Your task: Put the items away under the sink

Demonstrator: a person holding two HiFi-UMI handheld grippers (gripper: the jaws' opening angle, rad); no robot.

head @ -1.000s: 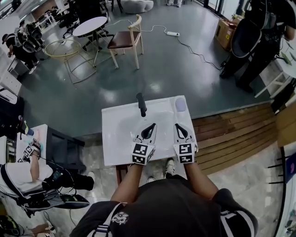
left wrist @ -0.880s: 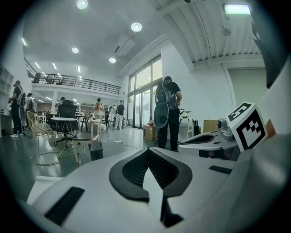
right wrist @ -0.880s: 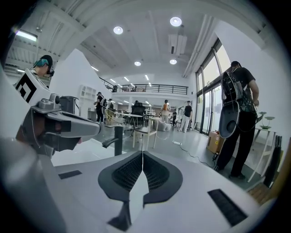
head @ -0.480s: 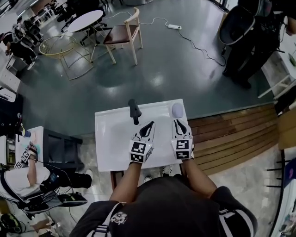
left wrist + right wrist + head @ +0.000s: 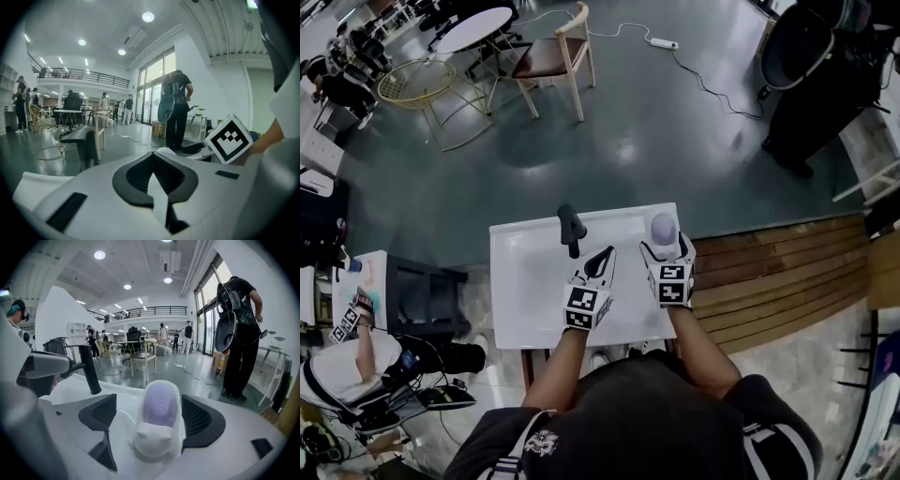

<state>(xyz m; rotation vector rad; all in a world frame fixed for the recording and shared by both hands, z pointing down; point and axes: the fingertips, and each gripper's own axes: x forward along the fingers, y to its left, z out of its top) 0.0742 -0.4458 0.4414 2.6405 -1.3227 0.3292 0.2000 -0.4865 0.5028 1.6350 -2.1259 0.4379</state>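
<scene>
A pale lavender bottle (image 5: 663, 226) with a white eared cap (image 5: 152, 441) stands at the far right corner of the white sink top (image 5: 525, 291). My right gripper (image 5: 666, 246) reaches it, and its jaws have just been opening. In the right gripper view the bottle (image 5: 161, 404) sits between the wide jaws of that gripper (image 5: 149, 401), and the left pad stands clear of it. My left gripper (image 5: 606, 255) hovers over the basin just right of the black faucet (image 5: 570, 228). Its jaws (image 5: 153, 157) meet at the tips with nothing in them.
The faucet (image 5: 89, 369) rises at the back edge, left of the bottle. Beyond the sink lies grey floor with a wooden chair (image 5: 558, 66) and a round table (image 5: 483, 26). A person (image 5: 820, 84) stands at the far right. Wooden decking (image 5: 778, 272) runs on the right.
Both grippers moved forward over the sink top. The right gripper went from shut to wide open and now straddles the lavender bottle. The left gripper stayed shut.
</scene>
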